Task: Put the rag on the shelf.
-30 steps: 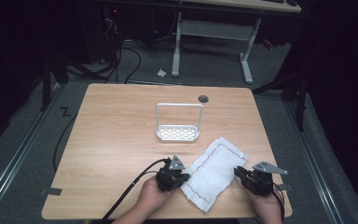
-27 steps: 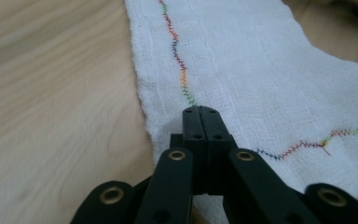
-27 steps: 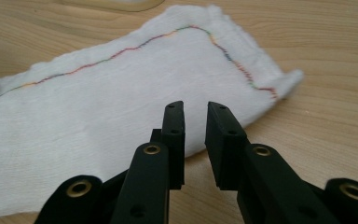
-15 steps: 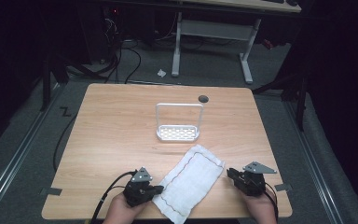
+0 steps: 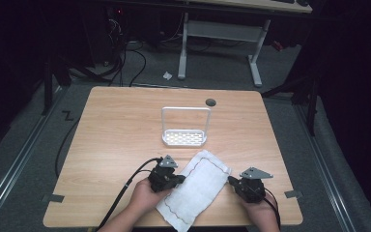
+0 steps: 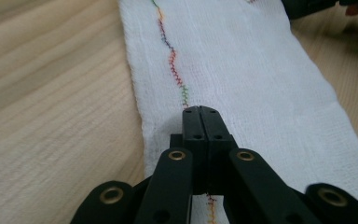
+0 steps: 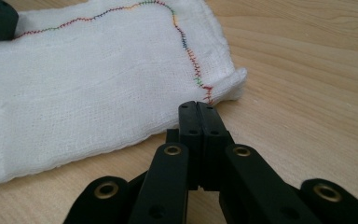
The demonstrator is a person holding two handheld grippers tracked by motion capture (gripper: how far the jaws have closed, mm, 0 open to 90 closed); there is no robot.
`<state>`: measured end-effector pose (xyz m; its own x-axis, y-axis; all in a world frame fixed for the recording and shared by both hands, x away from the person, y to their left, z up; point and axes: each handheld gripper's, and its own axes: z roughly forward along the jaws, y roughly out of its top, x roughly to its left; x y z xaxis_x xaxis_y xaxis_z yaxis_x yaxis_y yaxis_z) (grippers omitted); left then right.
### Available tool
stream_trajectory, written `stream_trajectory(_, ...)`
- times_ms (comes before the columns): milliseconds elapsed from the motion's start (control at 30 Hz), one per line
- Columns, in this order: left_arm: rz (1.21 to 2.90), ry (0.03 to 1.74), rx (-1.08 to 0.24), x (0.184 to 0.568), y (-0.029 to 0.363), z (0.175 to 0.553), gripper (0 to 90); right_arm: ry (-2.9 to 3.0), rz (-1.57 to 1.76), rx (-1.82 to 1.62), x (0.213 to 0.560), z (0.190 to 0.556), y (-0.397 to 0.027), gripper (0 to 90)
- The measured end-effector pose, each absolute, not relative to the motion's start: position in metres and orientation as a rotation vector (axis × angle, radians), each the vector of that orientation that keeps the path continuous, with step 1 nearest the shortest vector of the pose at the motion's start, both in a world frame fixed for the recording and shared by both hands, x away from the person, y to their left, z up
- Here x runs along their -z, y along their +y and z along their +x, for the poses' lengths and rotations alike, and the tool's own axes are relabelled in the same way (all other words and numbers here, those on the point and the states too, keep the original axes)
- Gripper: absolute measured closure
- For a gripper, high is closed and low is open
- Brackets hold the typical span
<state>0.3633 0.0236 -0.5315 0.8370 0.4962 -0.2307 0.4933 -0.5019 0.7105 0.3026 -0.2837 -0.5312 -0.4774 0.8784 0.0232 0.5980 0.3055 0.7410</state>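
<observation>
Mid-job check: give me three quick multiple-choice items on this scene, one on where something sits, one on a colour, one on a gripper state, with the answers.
1. Where does the white rack stand relative to the cloth?
A. Beyond it, toward the table's far edge
B. On top of it
C. At the left gripper's outer side

2. What colour is the stitching along the cloth's border?
A. Plain black
B. Multicoloured
C. Gold alone

3. How do the right gripper's fingers stand?
A. Wide open over the cloth
C. Shut together at the cloth's edge
B. Clamped on the rack

Answers:
1 A: the high view shows the rack past the cloth, apart from it.
2 B: both gripper views show red, green, blue and orange thread.
3 C: the right gripper view shows the fingers pressed together; they have just been closing, and whether cloth is pinched between them I cannot tell.
</observation>
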Motion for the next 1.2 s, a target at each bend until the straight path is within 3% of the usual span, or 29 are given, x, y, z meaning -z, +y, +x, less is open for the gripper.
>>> stream_trajectory(500, 2.097, 0.72, 0.106, 0.534, 0.064, 0.312, 86.7, 2.279, 1.174, -0.978, 0.534, 0.356, -0.227, 89.1)
stream_trajectory(700, 2.042, 0.81, 0.019, 0.533, 0.07, 0.333, 81.3, 2.268, 1.123, -1.024, 0.525, 0.339, -0.227, 85.0)
stream_trajectory(800, 2.1, 0.789, -0.013, 0.537, 0.063, 0.329, 85.8, 2.322, 1.065, -1.065, 0.524, 0.323, -0.22, 80.5)
stream_trajectory(967, 2.115, 0.754, 0.056, 0.538, 0.06, 0.318, 85.8, 2.362, 1.015, -1.029, 0.533, 0.314, -0.216, 78.0)
stream_trajectory(1067, 2.087, 0.759, 0.103, 0.537, 0.064, 0.322, 78.3, 2.367, 1.015, -1.045, 0.534, 0.312, -0.221, 77.8)
stream_trajectory(1167, 2.035, 0.795, 0.016, 0.529, 0.071, 0.334, 71.9, 2.379, 1.011, -1.054, 0.534, 0.314, -0.222, 77.8)
stream_trajectory(1200, 2.014, 0.823, -0.034, 0.526, 0.074, 0.34, 64.9, 2.382, 1.011, -1.048, 0.534, 0.315, -0.221, 77.9)
